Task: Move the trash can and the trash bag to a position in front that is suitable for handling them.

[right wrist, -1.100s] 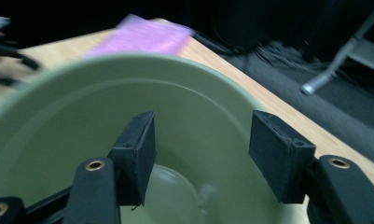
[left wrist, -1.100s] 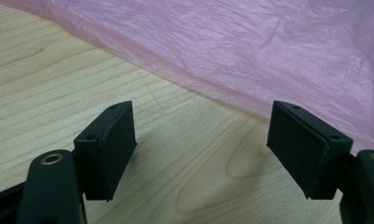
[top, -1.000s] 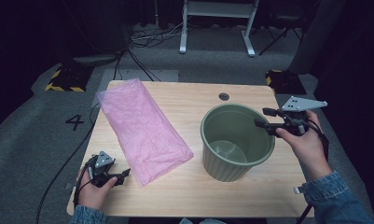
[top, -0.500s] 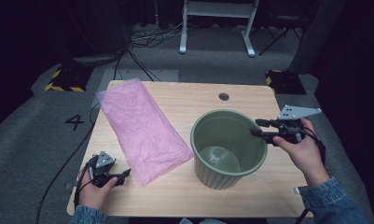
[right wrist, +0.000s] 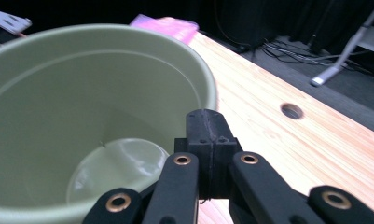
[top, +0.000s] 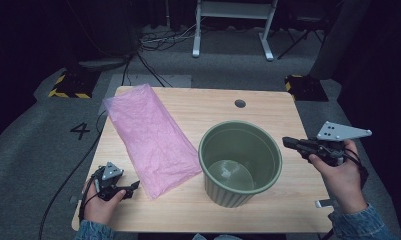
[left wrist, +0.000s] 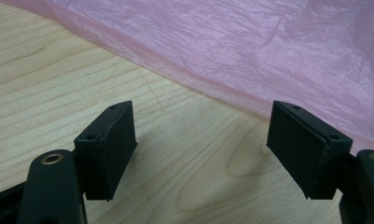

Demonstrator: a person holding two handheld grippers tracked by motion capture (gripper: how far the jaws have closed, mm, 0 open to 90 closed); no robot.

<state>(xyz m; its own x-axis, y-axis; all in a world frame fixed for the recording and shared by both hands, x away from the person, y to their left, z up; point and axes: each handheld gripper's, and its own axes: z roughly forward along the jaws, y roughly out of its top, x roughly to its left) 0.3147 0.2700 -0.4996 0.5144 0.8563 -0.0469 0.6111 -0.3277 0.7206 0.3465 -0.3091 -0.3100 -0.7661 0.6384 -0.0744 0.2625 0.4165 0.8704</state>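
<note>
The green bin (top: 240, 162) stands unlined, the pink bag (top: 150, 137) flat and untouched; left claw (left wrist: 201, 144) gapes empty, right claw (right wrist: 208, 140) has just closed on nothing.

A light wooden table top (top: 268, 107) has a small round hole (top: 240, 103) near its far edge. On the grey carpet floor (top: 33, 150) are a white numeral 4 (top: 80, 131), black cables (top: 153, 42), two yellow-and-black striped blocks (top: 68, 86) and a white metal stand (top: 233, 25) behind the table.
</note>
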